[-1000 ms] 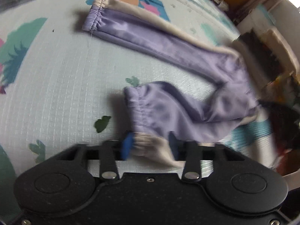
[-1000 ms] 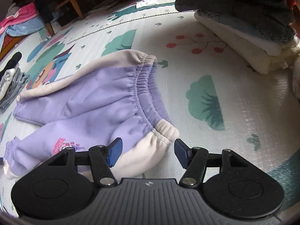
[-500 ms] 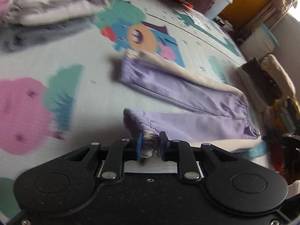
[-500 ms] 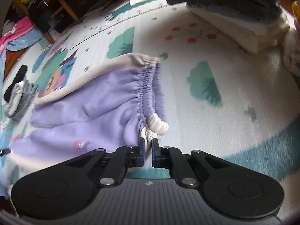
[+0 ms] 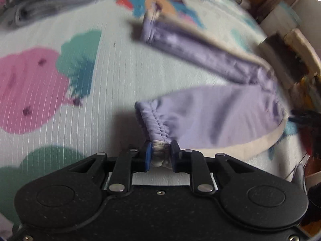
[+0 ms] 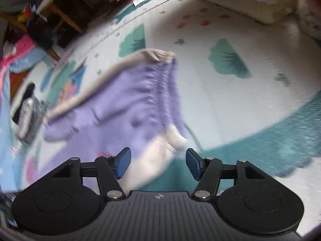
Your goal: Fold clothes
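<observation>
On the play mat, left tongs pinch a cuff of the purple trousers — right tongs spread, empty; next, lay leg over leg.

Play mat covers floor: pale w/ teal trees, pink blob, cartoon prints. Folded gray stack at mat's far left edge. Cream stack at mat's far end; wooden chair beyond mat's edge.
</observation>
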Demonstrator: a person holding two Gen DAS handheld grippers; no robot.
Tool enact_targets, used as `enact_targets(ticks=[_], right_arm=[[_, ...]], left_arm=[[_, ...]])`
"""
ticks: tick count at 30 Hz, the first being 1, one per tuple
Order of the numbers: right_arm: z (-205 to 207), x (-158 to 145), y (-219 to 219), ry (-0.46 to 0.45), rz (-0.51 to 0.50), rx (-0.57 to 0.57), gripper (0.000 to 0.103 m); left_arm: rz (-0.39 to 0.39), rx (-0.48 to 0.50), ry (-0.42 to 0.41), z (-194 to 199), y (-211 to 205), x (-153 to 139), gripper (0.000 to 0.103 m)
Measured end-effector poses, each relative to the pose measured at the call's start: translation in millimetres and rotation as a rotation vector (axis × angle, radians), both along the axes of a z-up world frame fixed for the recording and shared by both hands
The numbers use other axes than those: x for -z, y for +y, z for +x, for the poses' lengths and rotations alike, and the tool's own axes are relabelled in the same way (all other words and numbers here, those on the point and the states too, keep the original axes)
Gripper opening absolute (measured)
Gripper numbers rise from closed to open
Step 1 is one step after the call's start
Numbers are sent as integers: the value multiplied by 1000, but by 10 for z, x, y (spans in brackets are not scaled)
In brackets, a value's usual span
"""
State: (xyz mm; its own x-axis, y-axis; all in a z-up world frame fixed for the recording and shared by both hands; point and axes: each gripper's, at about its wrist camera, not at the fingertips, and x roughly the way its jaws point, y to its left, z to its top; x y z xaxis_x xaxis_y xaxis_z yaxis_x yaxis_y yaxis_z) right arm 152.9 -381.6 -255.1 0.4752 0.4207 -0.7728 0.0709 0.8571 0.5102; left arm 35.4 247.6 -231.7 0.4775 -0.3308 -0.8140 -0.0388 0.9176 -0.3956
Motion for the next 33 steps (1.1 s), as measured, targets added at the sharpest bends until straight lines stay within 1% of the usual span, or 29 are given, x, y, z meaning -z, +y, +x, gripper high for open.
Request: enact_targets(ticks=[1,2,3,5,7,8,9,10,12,13,14,15,16,17,18,20,21,22,23,24,26,27,29,30,31,33], right_arm=[[56,27,32,19,-28,7,51],[86,60,61,30,-55,0,34],[85,90,95,31,-89,-22,22],[38,115,165,22,-167,-77,12],[-81,97,206,11,-237,-130,10],[-155,95,211,14,-258,-146,10],[-231,84,219,10,-291,-178,8],[-309,70,229,3,-327,-214,8],[-427,50,192,-7,-345,-246,29],[-458,36,163,-11,-354,-239,32],[-483,20,136,-15,-367,-228,40],[-508,-36,138,-51,-386,-226,44],[-532,-107,150,-99,-408,-229,44],[-557,-178,162,-146,-429,-231,44],[-569,-253,233,-206,-453,-265,44],[-541,-309,433,-288,-461,-373,44],[-521,-292,540,-310,-466,-429,43],[-501,-260,649,-327,-473,-486,43],[-487,-197,732,-324,-485,-533,43],[-485,-93,779,-290,-510,-565,43],[-542,-24,707,-231,-506,-589,43],[-574,-2,659,-204,-499,-599,44],[-640,42,563,-150,-485,-617,41],[-636,-1,498,-148,-473,-621,41],[-591,-69,439,-168,-455,-607,41],[-371,-145,412,-199,-456,-557,41]], left_arm=[[-10,-9,-4,-20,15,21,18],[-16,-20,2,-22,26,43,18],[-20,-18,4,-30,21,58,18],[-43,-11,-5,-64,10,68,18],[-106,15,-67,-130,6,0,18],[-113,32,-87,-163,1,-16,18],[-94,61,-87,-191,-16,5,18],[-49,81,-57,-204,-37,69,18],[29,106,14,-227,-74,239,19],[14,94,1,-255,-53,239,23],[-3,71,19,-254,-20,233,25],[8,46,17,-255,2,199,32],[23,32,-1,-259,13,154,35],[40,28,-17,-250,11,107,36],[56,24,-34,-241,10,61,36],[83,42,-99,-217,-37,-29,36],[87,53,-138,-184,-75,-53,36],[74,68,-159,-157,-112,-59,36],[62,90,-158,-109,-171,-18,36],[49,112,-158,-61,-230,24,38],[122,191,-46,3,-371,192,39],[153,225,-64,5,-418,160,40],[112,210,-77,136,-364,26,40],[91,202,-83,202,-337,-41,40],[101,207,-132,308,-314,-127,40],[169,214,-181,598,-289,-175,41]])
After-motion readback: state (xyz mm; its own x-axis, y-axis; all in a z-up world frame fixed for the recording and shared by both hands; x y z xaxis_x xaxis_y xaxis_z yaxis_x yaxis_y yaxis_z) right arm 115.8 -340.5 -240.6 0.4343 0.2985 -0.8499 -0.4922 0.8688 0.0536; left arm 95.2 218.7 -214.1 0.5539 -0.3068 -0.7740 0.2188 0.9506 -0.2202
